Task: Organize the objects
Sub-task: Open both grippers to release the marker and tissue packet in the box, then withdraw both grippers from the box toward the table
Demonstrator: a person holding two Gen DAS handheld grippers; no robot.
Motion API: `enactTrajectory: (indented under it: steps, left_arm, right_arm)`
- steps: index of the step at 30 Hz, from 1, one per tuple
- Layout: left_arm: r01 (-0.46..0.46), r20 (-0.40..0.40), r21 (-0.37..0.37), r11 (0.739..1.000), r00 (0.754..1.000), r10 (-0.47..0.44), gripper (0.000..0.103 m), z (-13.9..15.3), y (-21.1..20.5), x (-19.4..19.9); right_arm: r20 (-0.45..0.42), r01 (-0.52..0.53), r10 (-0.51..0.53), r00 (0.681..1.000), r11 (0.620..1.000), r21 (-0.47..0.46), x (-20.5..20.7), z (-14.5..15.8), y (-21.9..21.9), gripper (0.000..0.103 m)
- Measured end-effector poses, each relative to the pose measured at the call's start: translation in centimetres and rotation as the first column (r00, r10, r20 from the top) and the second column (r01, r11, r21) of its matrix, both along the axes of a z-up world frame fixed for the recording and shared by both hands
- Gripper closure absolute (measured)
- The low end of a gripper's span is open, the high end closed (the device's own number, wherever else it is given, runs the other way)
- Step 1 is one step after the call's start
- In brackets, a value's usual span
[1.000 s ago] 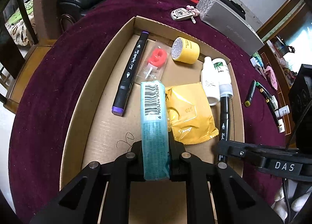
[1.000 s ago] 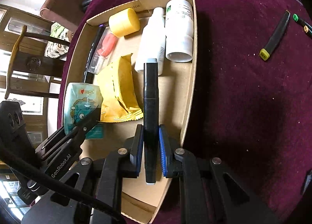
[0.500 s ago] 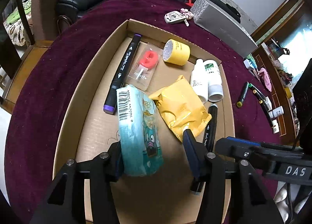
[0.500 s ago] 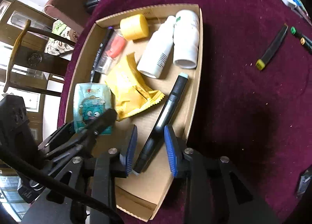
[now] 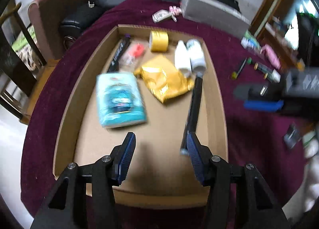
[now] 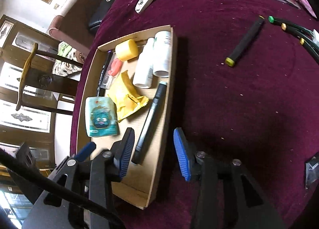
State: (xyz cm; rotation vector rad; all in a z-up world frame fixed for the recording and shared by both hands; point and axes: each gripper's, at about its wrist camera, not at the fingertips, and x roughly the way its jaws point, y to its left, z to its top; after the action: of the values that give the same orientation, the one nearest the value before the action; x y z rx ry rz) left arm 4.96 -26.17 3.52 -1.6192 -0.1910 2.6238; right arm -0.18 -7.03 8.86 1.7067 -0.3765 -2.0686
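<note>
Left gripper (image 5: 159, 156): jaws apart, empty. Right gripper (image 6: 153, 154): jaws just opened, empty; black marker (image 6: 151, 119) lies loose below, inside the cardboard tray (image 6: 159, 169). Teal packet (image 5: 119, 99) flat mid-tray. Yellow-capped marker (image 6: 245, 41) far out on the cloth: reaching for it risks clipping the tray wall.

Tray (image 6: 168, 97): two markers (image 6: 151, 121), two bottles (image 6: 144, 67), one teal pouch (image 6: 100, 117), one yellow packet (image 6: 127, 97), one tape roll (image 6: 126, 49).
</note>
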Motion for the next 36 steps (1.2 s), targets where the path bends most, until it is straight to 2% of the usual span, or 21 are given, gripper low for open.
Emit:
enactTrajectory:
  steps: [3, 5, 9, 11, 15, 21, 29, 32, 36]
  left_arm:
    - [-0.027, 0.072, -0.001, 1.000, 0.997, 0.027, 0.056, -1.6, 0.5, 0.3]
    - [-0.036, 0.092, -0.006, 0.999, 0.995, 0.037, 0.055, -2.2, 0.7, 0.8]
    - [-0.034, 0.079, -0.050, 0.998, 0.996, 0.038, 0.055, -2.0, 2.1, 1.9]
    - [-0.034, 0.071, -0.075, 0.997, 0.997, 0.040, 0.055, -1.8, 2.9, 2.4]
    - [-0.051, 0.067, -0.102, 0.993, 0.996, 0.058, 0.054, -1.8, 4.6, 3.2]
    - [-0.100, 0.070, -0.112, 0.989, 0.992, 0.108, 0.053, -1.7, 5.7, 3.4]
    - [-0.230, -0.028, -0.095, 0.968, 0.973, 0.228, 0.053, 2.2, 5.4, 4.3]
    - [-0.220, -0.072, -0.099, 0.971, 0.974, 0.213, 0.053, 4.0, 6.9, 4.2]
    - [-0.140, -0.098, -0.073, 0.987, 0.986, 0.132, 0.053, 5.7, 10.5, 3.4]
  right_arm:
    - [-0.013, -0.015, 0.015, 1.000, 1.000, -0.004, 0.3, 0.3, 0.2, 0.064]
    - [-0.030, -0.033, 0.033, 0.999, 0.999, 0.005, 0.7, 0.6, 0.5, 0.064]
    - [-0.067, -0.067, 0.068, 0.995, 0.998, 0.016, 1.3, 1.4, 1.1, 0.063]
    - [-0.077, -0.080, 0.081, 0.994, 0.997, 0.019, 1.5, 1.6, 1.5, 0.059]
    - [-0.089, -0.110, 0.111, 0.990, 0.994, 0.016, 1.8, 1.8, 2.5, 0.057]
    - [-0.126, -0.152, 0.157, 0.980, 0.987, 0.042, 2.2, 2.5, 4.2, 0.057]
    - [-0.242, -0.154, 0.181, 0.953, 0.980, 0.124, 2.5, 3.9, 7.6, 0.057]
    - [-0.280, -0.134, 0.176, 0.944, 0.977, 0.165, 2.7, 4.1, 9.2, 0.056]
    - [-0.305, -0.111, 0.172, 0.937, 0.972, 0.207, 2.8, 4.0, 11.3, 0.055]
